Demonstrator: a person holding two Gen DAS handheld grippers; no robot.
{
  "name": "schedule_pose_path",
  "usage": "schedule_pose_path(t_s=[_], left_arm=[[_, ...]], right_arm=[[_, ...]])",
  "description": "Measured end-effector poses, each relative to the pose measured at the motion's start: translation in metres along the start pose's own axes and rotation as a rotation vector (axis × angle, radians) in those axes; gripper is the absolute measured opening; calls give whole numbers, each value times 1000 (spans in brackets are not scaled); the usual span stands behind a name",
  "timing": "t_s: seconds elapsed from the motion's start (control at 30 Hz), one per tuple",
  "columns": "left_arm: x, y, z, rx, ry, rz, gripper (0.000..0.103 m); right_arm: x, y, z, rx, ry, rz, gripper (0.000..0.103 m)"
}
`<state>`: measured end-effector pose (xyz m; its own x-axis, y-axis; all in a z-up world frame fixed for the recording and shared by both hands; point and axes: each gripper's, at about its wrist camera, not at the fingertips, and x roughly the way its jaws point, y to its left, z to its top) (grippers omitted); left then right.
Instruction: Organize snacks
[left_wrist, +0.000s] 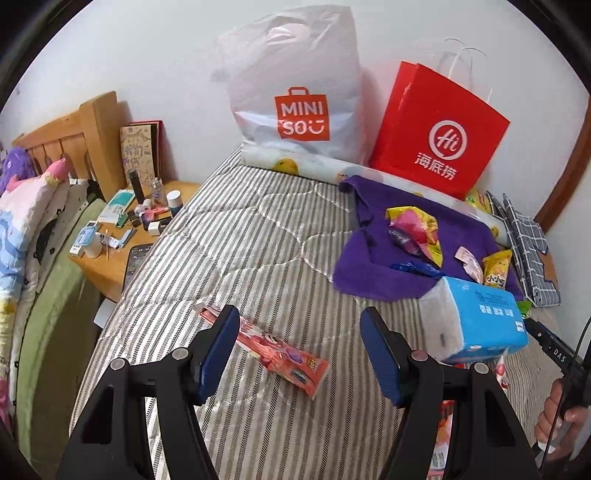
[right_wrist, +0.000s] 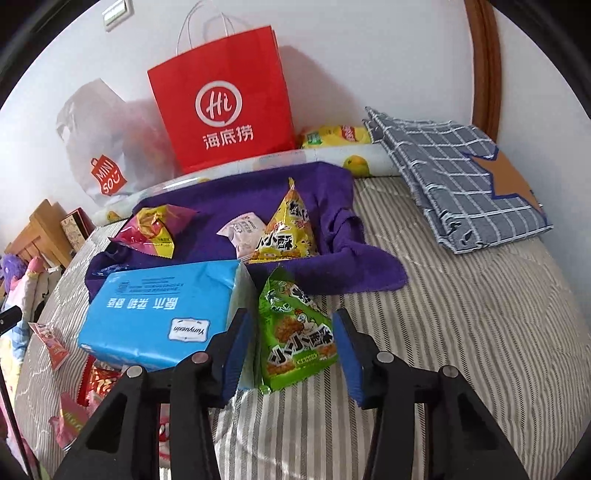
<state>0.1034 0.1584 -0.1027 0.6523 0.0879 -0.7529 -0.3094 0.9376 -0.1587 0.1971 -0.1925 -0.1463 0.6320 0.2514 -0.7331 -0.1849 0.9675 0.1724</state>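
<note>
Lying across a grey striped bed cover (left_wrist: 229, 236), the stock reads as follows.

Near left: a long red snack packet (left_wrist: 284, 354), flat on the cover, just beyond the left gripper (left_wrist: 299, 350); its blue pads stand apart with nothing between them.

Near centre: a blue tissue pack (right_wrist: 159, 314), resting partly on the edge of a purple cloth (right_wrist: 332, 206).

Just right of the tissue pack: a green snack packet (right_wrist: 295, 332), flat on the cover, sitting between the pads of the right gripper (right_wrist: 293, 354). The pads flank it closely; whether they actually press on it is hard to judge from this angle.

On the purple cloth: a yellow pyramid snack packet (right_wrist: 288, 232), a small pale pink packet (right_wrist: 243, 232) touching it on the left, and a pink-and-yellow crumpled packet (right_wrist: 155, 229) further left.

Far, against the wall: a red paper bag (right_wrist: 221, 103) upright, a white plastic bag (left_wrist: 295, 92) to its left, a yellow packet (right_wrist: 336, 136) to its right.

Far right: a folded blue checked cloth (right_wrist: 454, 173).

Far left: a wooden bedside table (left_wrist: 110, 269) crowded with small bottles and boxes.
</note>
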Motion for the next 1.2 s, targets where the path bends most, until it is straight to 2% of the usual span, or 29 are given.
schedule_pose_path(t_s=[0.13,0.33,0.4,0.47,0.57,0.63,0.87,1.2], left_arm=[[9,4,2,-25,16,-5,67],[19,4,1,-47,35,4,67],[23,4,0,-52,46,11,67],[26,5,-2,-62,58,17,67],[30,6,-6,-67,71,34,67],[34,8,-9,-67,80,58,67],[48,12,-18,-85,118,69,67],[70,7,-23,-69,152,49,67]], right_arm=[[16,-1,4,-12,33,2,44],[25,-4,4,-52,35,18,46],[28,-5,4,-60,42,32,48],[30,-9,5,-56,50,42,56],[31,-15,5,-51,55,62,57],[30,-16,4,-56,53,54,59],[27,-14,1,-85,47,45,60],[26,-13,1,-92,41,24,62]])
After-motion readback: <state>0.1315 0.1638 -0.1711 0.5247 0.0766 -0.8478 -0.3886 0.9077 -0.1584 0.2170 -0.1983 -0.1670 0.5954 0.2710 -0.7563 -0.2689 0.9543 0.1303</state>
